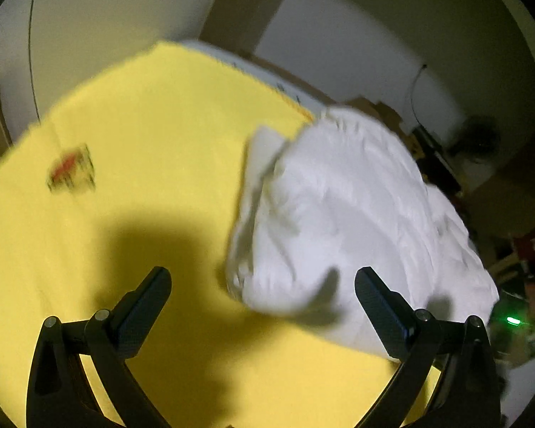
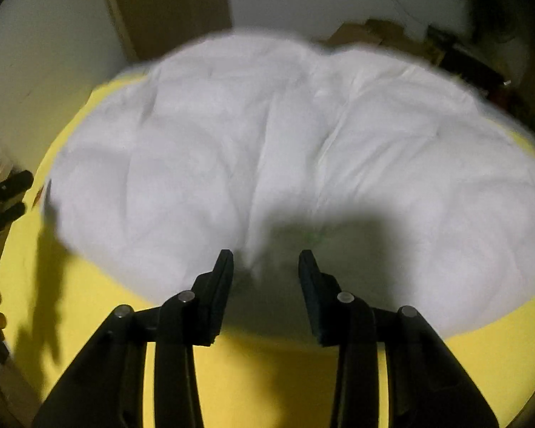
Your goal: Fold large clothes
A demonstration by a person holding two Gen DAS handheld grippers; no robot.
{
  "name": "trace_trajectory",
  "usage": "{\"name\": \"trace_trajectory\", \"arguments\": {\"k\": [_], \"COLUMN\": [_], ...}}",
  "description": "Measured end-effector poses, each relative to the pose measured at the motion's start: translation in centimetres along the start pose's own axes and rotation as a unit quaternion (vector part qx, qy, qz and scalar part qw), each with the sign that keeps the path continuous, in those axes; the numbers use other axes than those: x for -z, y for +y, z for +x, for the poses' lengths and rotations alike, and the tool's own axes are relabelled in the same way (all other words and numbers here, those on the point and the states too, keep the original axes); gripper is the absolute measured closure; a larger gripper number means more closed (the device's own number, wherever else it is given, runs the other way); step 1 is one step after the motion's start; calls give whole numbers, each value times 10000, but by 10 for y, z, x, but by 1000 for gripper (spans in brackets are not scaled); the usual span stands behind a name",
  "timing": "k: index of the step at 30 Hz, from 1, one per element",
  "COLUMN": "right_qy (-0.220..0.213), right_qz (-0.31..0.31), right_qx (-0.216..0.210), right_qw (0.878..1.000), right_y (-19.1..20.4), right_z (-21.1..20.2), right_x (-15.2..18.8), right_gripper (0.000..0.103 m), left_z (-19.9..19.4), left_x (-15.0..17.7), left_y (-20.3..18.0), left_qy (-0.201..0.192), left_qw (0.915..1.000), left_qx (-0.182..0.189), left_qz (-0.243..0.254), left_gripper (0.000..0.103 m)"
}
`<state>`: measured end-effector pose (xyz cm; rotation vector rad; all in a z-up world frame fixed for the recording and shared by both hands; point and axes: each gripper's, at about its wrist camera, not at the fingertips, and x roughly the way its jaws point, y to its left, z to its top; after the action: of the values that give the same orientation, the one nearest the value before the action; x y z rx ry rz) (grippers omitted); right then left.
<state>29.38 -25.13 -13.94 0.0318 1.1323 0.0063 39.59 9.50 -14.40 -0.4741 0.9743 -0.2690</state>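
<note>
**Over the yellow sheet: both grippers empty above a white garment**

Above the yellow sheet [image 1: 132,114] the left gripper [image 1: 264,278] hung with its jaws spread wide and nothing between them; the yellow cloth showed in the gap, and its right finger [image 1: 381,306] lay in front of the white garment's near edge, though whether it touched the cloth could not be told. The right gripper [image 2: 265,256] stood with its jaws partly apart, narrower than the left pair, gripping nothing; its fingertips [image 2: 223,260] sat at the near edge of the white garment [image 2: 267,135], over a patch of the gripper's own shadow.

From the left wrist view the white garment [image 1: 356,207] lay crumpled at the right side of the yellow sheet, one flap [image 1: 264,149] turned up at its far left corner. That view alone showed a small red-and-dark printed mark [image 1: 71,171] on the sheet, well to the left of the garment, and a green light [image 1: 512,320] beyond the sheet's right edge. The right wrist view alone showed the garment spread broad across the sheet, creased down its middle, with dark clamp-like objects [image 2: 7,196] off the sheet's left edge.

Both pictures were motion-blurred. Pale walls [image 1: 107,10] stood behind the sheet, with a brown panel [image 2: 171,3] and dim clutter [image 2: 446,50] beyond the garment's far side.
</note>
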Motion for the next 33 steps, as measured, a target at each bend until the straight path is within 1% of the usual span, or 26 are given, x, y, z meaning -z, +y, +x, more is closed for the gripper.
{"name": "trace_trajectory", "arguments": {"k": [1, 2, 3, 4, 5, 6, 7, 8, 9, 11, 12, 13, 14, 16, 17, 18, 19, 23, 25, 27, 28, 29, 30, 31, 32, 33], "right_qy": [-102, -76, -25, -83, -230, -407, -527, -631, -705, -731, -747, -772, -796, -839, -858, -891, -899, -798, -771, -653, -541, -324, -216, -297, -363, -340], "right_qz": [-107, -122, 15, 304, 468, 493, 485, 465, 450, 448, 426, 398, 367, 292, 293, 304, 309, 634, 695, 631, 603, 596, 551, 442, 291, 163], "right_qx": [61, 85, -15, -276, -476, -555, -569, -586, -650, -730, -776, -830, -850, -852, -878, -869, -829, -671, -716, -688, -731, -783, -667, -568, -465, -368], "right_qw": [9999, 9999, 10000, 9991, 9975, 9964, 9958, 9952, 9944, 9936, 9933, 9928, 9925, 9924, 9920, 9918, 9920, 9925, 9920, 9935, 9940, 9946, 9960, 9970, 9978, 9986], "right_y": [-1, -1, -4, -10, -15, -17, -18, -19, -21, -25, -23, -22, -32, -20, -17, -21, -19, -34, -36, -31, -28, -26, -24, -21, -17, -12], "right_z": [2, -1, -7, -20, -34, -48, -57, -67, -76, -83, -85, -86, -84, -83, -84, -86, -77, -63, -54, -39, -31, -18, -6, -3, -2, -5], "right_x": [0, 0, -1, 1, 3, 5, 8, 12, 17, 19, 18, 16, 15, 5, 4, 5, -4, -12, -18, -22, -21, -19, -17, -16, -15, -16], "right_gripper": [63, 63, 63, 63, 62, 62, 59, 54, 52, 52, 52, 52, 52, 52, 52, 52, 52, 52, 52, 54, 56, 63, 65, 66, 66, 67], "left_z": [3, 7, 9, 10, 10, 12, 14, 19, 24, 41, 46, 45, 49, 56, 58, 62, 64, 71, 74, 75, 77, 78, 78, 78, 77, 75], "left_x": [4, 7, 10, 15, 19, 22, 26, 27, 27, 24, 22, 22, 17, 8, 4, 0, -3, -21, -29, -37, -45, -48, -51, -52, -53, -56], "left_y": [-1, 0, 1, 2, 3, 6, 9, 12, 14, 20, 22, 21, 21, 22, 23, 24, 25, 26, 29, 31, 29, 27, 23, 20, 17, 12], "left_qy": [77, 160, 248, 333, 417, 476, 517, 542, 561, 609, 574, 457, 376, 267, 202, 160, 130, 58, -33, -59, -47, -44, -51, -45, -20, -35], "left_qw": [9999, 9995, 9987, 9974, 9954, 9937, 9916, 9904, 9894, 9859, 9837, 9829, 9818, 9795, 9800, 9795, 9789, 9786, 9758, 9737, 9736, 9753, 9773, 9787, 9813, 9846], "left_qx": [96, 257, 364, 538, 744, 880, 1011, 1059, 1102, 1212, 1285, 1340, 1372, 1448, 1415, 1399, 1421, 1302, 1329, 1312, 1298, 1232, 1171, 1143, 1096, 1013], "left_qz": [-29, -118, -246, -339, -428, -511, -621, -703, -758, -979, -1119, -1174, -1261, -1377, -1387, -1437, -1460, -1594, -1734, -1860, -1877, -1835, -1766, -1705, -1585, -1424], "left_gripper": [0, 0, 0, 0, 0, 0, 0, 0, 0, 0, 0, 0, 0, 0, 0, 0, 0, 1, 3, 16, 25, 31, 41, 50, 55, 63]}}
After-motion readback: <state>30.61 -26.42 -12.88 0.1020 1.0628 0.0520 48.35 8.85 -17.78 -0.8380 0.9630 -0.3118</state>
